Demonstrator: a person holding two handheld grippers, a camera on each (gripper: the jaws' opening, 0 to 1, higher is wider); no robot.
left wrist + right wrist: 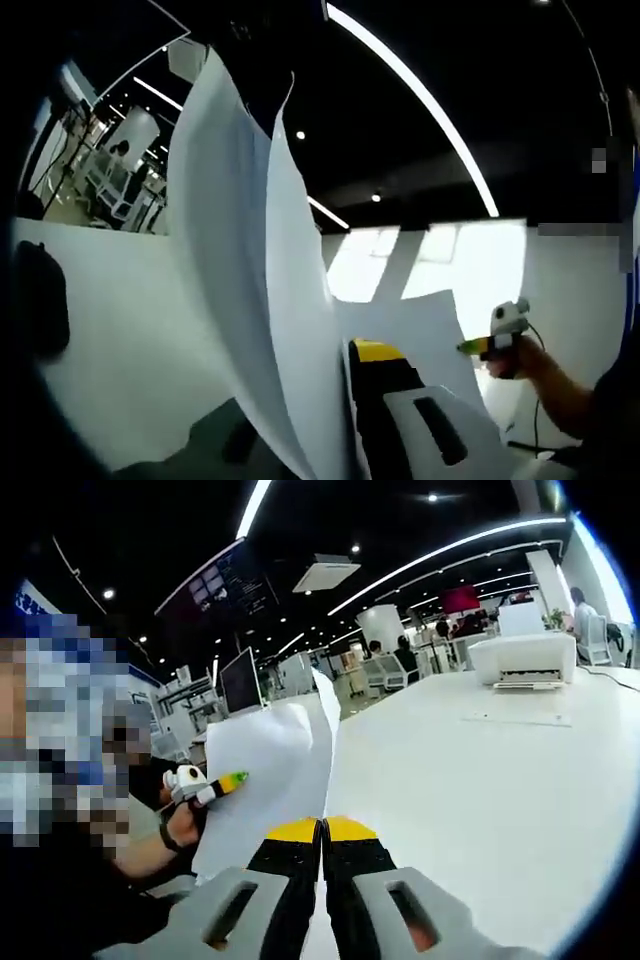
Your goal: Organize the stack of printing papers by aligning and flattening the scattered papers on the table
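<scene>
Between the black, yellow-tipped jaws of the left gripper (340, 400) in the left gripper view, a stack of white printing papers (250, 260) stands on edge, rising tall and fanning apart near the top; jaws look clamped on the sheets, though only one jaw shows well, the other mostly hidden behind paper. Behind the sheets, white table (120, 330) surface, a dark object (40, 300) at the far left edge, can't tell what it is. At right in that view, the other gripper (478, 346) with a yellow-green tip, held by a person's hand (520, 362), touching the paper's far edge; its jaw state not readable there. In the right gripper view, right gripper (323, 832) jaws pressed together, yellow tips touching, with the paper edge seen as a thin line running down between them, so pinched on the papers (265, 780). Sheets stand upright left of centre over the white table (470, 790). Left gripper (226, 782) comes in from the left, held by a hand (182, 825), tip against the sheet face. White printer (523, 658) sits well back on the table at upper right, a flat sheet (518, 719) lying in front of it. Monitor (241, 680) beyond the papers, people seated further back.
</scene>
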